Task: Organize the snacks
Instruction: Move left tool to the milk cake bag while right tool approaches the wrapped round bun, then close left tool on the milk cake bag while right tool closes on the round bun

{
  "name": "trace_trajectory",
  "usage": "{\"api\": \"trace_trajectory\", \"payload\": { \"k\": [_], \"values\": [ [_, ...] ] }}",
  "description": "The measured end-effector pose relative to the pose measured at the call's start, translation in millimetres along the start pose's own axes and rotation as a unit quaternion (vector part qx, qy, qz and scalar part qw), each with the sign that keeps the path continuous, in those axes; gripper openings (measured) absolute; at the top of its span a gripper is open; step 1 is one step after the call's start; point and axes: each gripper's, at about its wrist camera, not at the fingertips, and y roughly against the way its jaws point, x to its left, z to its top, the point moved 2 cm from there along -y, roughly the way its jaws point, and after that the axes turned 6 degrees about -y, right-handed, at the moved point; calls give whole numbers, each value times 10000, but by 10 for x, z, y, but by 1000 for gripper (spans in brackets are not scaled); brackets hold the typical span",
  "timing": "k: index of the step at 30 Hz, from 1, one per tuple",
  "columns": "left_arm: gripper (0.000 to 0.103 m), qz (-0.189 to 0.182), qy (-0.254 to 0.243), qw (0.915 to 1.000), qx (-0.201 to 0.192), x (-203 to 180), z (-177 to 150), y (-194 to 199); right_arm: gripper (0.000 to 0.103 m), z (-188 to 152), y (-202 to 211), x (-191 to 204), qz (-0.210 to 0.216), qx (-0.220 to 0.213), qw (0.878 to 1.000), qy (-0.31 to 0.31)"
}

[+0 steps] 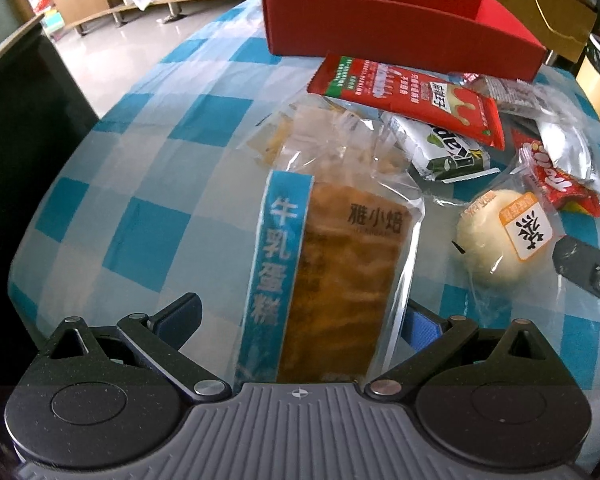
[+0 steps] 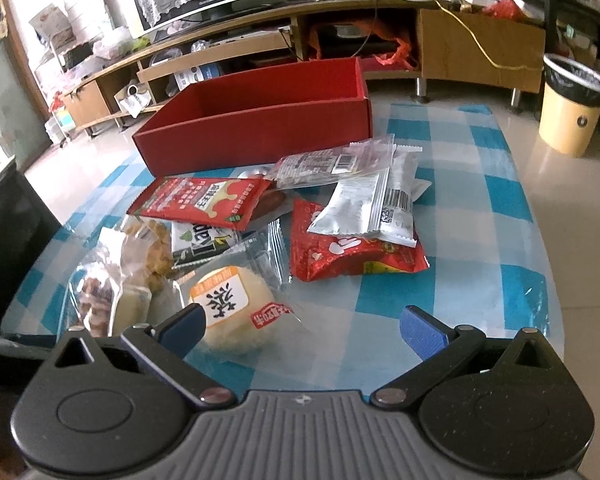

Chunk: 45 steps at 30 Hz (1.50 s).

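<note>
The left gripper stands wide open with a clear-wrapped milk cake lying lengthwise between its fingers; whether either pad touches the wrapper is hard to tell, and the pack's near end is cut off by the gripper body. The right gripper is likewise spread wide, gripping nothing, its left finger just in front of a round pale bun in clear film. Beyond these the snacks lie heaped on the blue-checked tablecloth: a green-and-white seaweed pack half buried under a long red sachet, a silver packet resting on a red candy bag, and a clear barcoded wrapper behind them. At the far end stands the red box, open-topped, with nothing visible inside; its floor is mostly hidden by the near wall. Off the table, a yellow bin sits on the floor beside a low wooden TV stand.
</note>
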Motion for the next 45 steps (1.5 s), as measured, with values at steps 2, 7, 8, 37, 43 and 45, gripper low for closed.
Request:
{"api": "trace_trajectory", "payload": {
  "k": [2,7,8,37,43,45],
  "values": [
    [101,22,-41,10000,52,-22,4,-32,103,10,-22,5,-5,29,10000,-24],
    [90,-206,90,9996,191,27,3,-67,103,52,-70,86,-13,11,9999,128],
    [88,-291,145,9993,200,43,-1,-61,103,65,-88,119,-27,7,9998,197],
    [101,-245,10,9993,282,111,-59,-83,103,32,-786,619,-17,1035,9813,1622],
    [101,-356,207,9984,382,189,-71,-136,79,58,-700,556,-13,912,9829,1597],
    [94,-366,188,9985,350,173,-72,-98,77,49,-647,508,26,910,9839,1535]
  ]
}}
